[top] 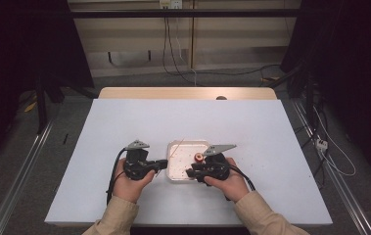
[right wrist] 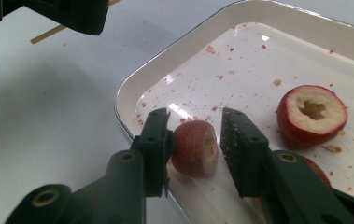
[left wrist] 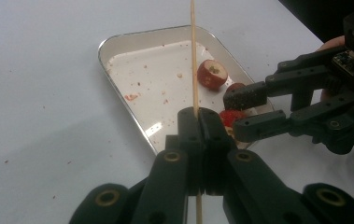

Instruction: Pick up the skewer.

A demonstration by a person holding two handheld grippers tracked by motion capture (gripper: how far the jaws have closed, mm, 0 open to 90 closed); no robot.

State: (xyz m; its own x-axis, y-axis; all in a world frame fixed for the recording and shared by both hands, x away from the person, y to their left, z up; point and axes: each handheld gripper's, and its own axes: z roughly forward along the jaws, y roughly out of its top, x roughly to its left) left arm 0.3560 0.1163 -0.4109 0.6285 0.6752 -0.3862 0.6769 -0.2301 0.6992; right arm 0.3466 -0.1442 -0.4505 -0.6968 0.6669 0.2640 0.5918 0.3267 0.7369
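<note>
My left gripper (left wrist: 198, 114) is shut on a thin wooden skewer (left wrist: 193, 56) that points out over a shallow white tray (left wrist: 118, 44). In the tray lie small red fruit pieces with pale cut faces. One cored piece (right wrist: 312, 114) sits apart, also seen from the left gripper (left wrist: 212, 73) and from above (top: 198, 157). My right gripper (right wrist: 195, 126) stands open at the tray's near corner, straddling another fruit piece (right wrist: 195, 148); the left jaw touches it and the right pad is a small gap away. From above, the left gripper (top: 161, 165) and right gripper (top: 190, 172) face each other across the tray (top: 175, 147).
A third red piece (right wrist: 317, 170) lies partly hidden under my right jaw. Red crumbs are scattered over the tray floor and the white table (top: 124, 127) around it. The table's wooden far edge (top: 188, 93) lies beyond.
</note>
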